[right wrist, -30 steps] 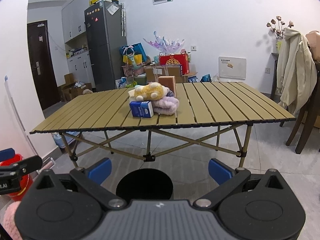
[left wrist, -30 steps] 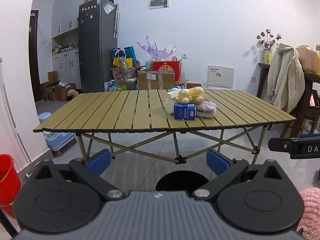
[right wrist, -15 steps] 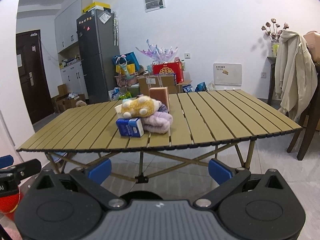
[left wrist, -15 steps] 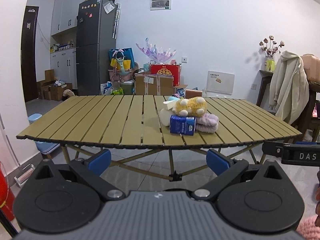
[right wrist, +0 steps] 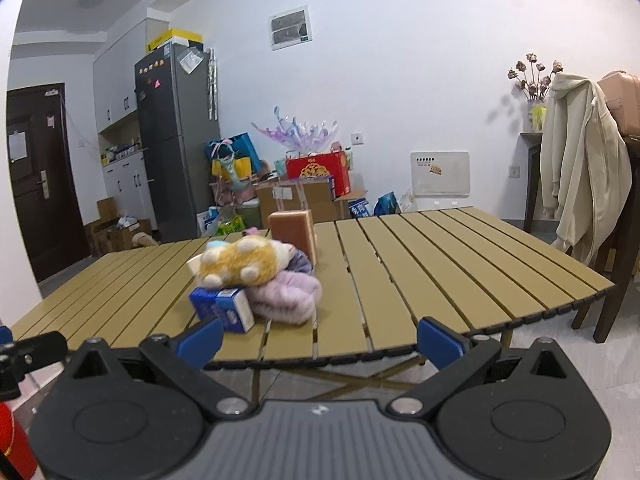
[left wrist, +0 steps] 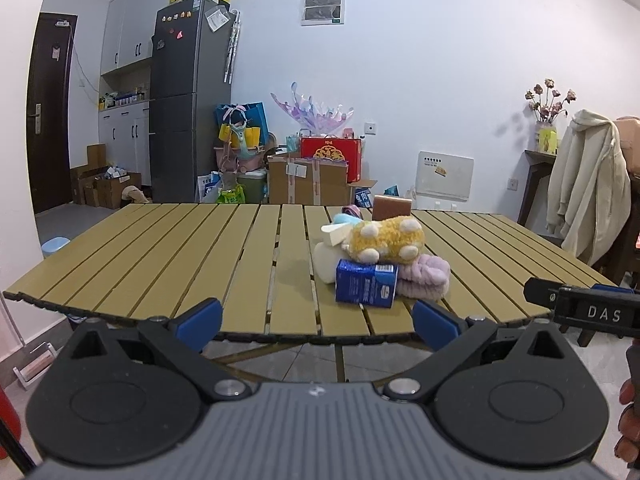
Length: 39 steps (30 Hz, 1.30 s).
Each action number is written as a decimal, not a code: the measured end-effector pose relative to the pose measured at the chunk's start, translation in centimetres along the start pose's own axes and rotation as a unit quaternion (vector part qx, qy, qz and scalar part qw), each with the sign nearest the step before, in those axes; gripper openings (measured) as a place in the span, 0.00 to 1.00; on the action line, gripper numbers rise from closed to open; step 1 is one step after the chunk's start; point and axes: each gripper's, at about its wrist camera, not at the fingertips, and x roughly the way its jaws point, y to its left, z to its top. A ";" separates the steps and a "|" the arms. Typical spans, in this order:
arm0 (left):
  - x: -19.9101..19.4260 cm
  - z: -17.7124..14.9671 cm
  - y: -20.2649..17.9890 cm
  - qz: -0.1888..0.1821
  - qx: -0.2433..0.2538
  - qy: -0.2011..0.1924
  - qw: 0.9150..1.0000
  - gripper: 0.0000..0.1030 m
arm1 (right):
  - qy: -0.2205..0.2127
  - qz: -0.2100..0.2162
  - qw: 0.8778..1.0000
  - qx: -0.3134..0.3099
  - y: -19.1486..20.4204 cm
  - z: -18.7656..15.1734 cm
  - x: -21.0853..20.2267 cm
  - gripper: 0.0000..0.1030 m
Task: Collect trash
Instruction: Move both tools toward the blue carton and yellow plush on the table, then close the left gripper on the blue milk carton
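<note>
Left wrist view shows a small blue and white drink carton [left wrist: 366, 289] lying on its side on the slatted tan folding table [left wrist: 168, 264], close to the near edge, at the front of a small pile. Its long axis runs left to right. A yellow plush toy [left wrist: 386, 239] rests on top of it; a folded lilac fleece cloth [left wrist: 424, 278] touches its right end. The left gripper [left wrist: 316, 318] is wide open and empty, short of the table edge, with the carton ahead and slightly right. The right gripper [right wrist: 320, 334], equally spread and empty, has the carton ahead to its left. Neither looks clearly nearer. A pale item behind the carton is mostly hidden.
</note>
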 end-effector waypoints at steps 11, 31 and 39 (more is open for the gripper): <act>6.4 0.4 -0.9 -0.004 0.006 0.010 1.000 1.00 | -0.007 -0.015 1.000 -0.018 -0.3 -0.5 6.2 1.00; 20.8 0.0 -5.8 -0.026 0.025 0.037 0.999 1.00 | -0.027 -0.063 0.998 0.001 -5.0 -2.5 14.1 1.00; 23.7 -0.8 -5.9 -0.028 0.032 0.045 0.998 1.00 | -0.012 -0.073 0.997 0.004 -5.8 -3.4 15.0 1.00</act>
